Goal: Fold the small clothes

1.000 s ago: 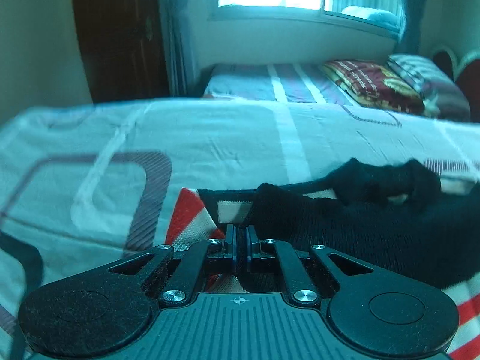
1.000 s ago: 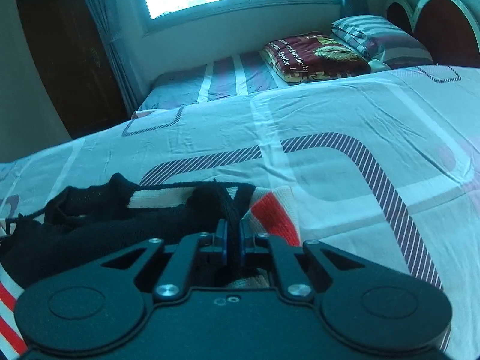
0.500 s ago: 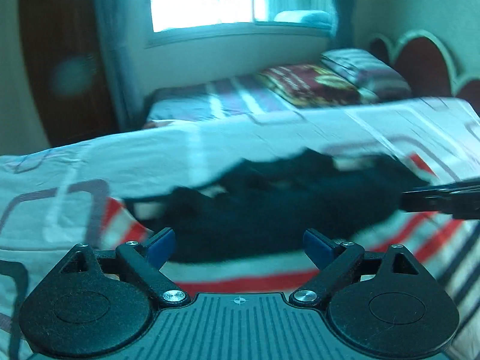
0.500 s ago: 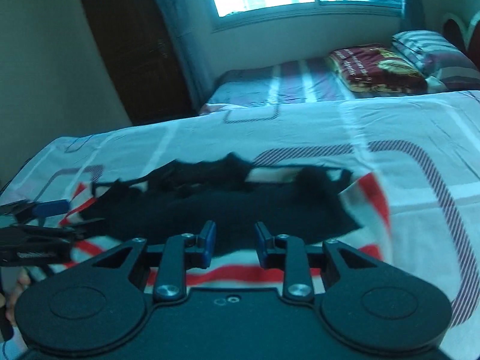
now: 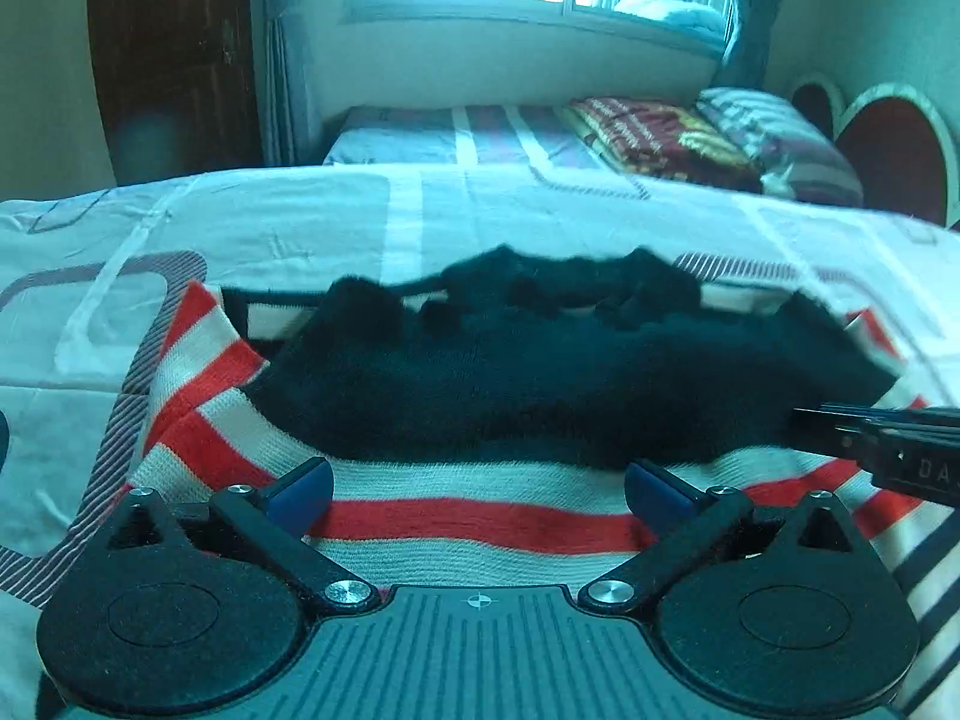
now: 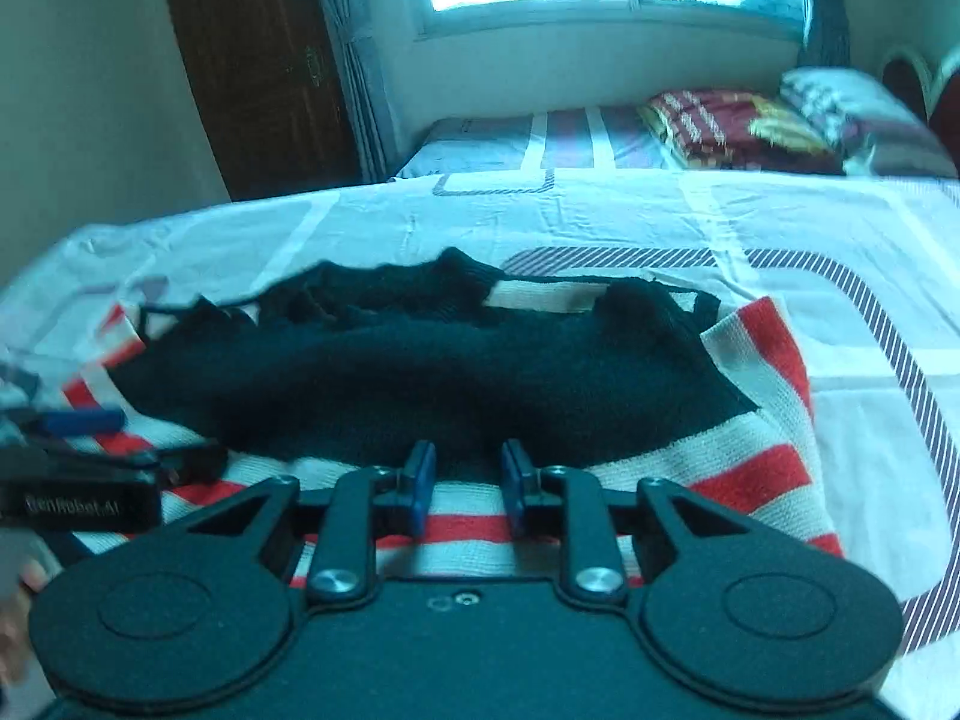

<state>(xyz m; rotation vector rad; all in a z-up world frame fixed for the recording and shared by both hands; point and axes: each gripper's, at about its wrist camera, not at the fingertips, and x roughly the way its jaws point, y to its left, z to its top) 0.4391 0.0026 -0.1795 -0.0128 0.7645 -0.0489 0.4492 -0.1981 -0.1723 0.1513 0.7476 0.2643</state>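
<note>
- The knitted garment (image 5: 480, 516) lies spread on the bed (image 5: 288, 228), on a pale bedsheet printed with rounded grey-striped rectangles; its long axis runs left to right across both wrist views.
- Its near part is ribbed knit in cream with red bands; over its middle lies a fuzzy black panel (image 5: 540, 396), bunched and rumpled along its far edge (a thin black strand trails there).
- In the right wrist view the garment (image 6: 750, 468) ends at a red-and-cream striped edge on the right side, near the sheet's striped grey loop.
- The left gripper (image 5: 477, 489) has its blue-padded fingers spread wide, over the cream-and-red band, holding nothing.
- The right gripper (image 6: 465, 489) has its blue pads parted by a narrow gap, just above the black panel's near edge, with no cloth between them.
- Beyond, a second bed (image 5: 468, 132) holds a folded maroon patterned blanket (image 5: 654, 132) and a striped pillow (image 5: 774, 138).
</note>
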